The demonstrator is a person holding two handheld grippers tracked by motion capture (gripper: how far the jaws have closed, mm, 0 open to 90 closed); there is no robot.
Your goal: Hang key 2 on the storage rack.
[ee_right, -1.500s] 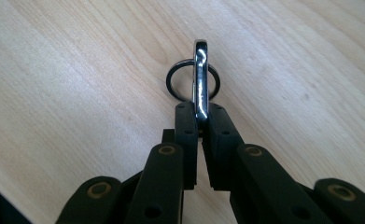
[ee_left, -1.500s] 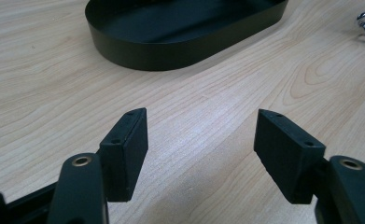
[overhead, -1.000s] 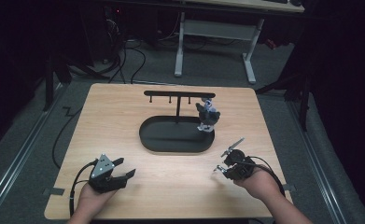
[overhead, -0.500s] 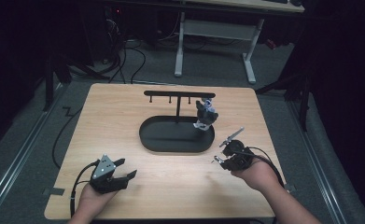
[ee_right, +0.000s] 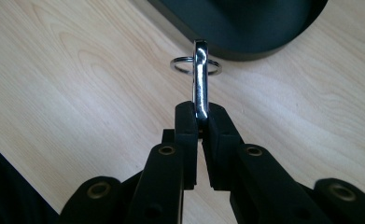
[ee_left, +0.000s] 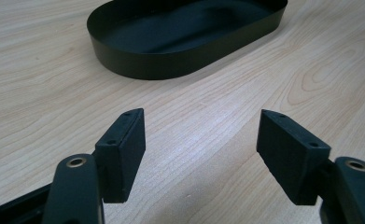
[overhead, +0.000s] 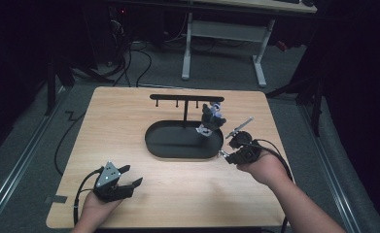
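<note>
Left gripper (overhead: pixel 124 183) at near left of wooden table (overhead: pixel 129 126), jaws spread wide, nothing between, pads (ee_left: pixel 124 149) poised over bare wood, aimed toward black oval tray (ee_left: pixel 180 37). Right gripper (overhead: pixel 229 154) farther in, at right, just off tray's right end; jaws clamped narrow on bright metal clasp (ee_right: pixel 200 84), held edge-on and upright. Thin key ring (ee_right: pixel 195 65) threaded on clasp's far end, close over wood, just beside tray wall (ee_right: pixel 245 46). Beyond, black T-shaped rack (overhead: pixel 185 98) rising from tray, small grey-blue figure (overhead: pixel 211 118) hanging near its right end. No readable writing or labels anywhere.
</note>
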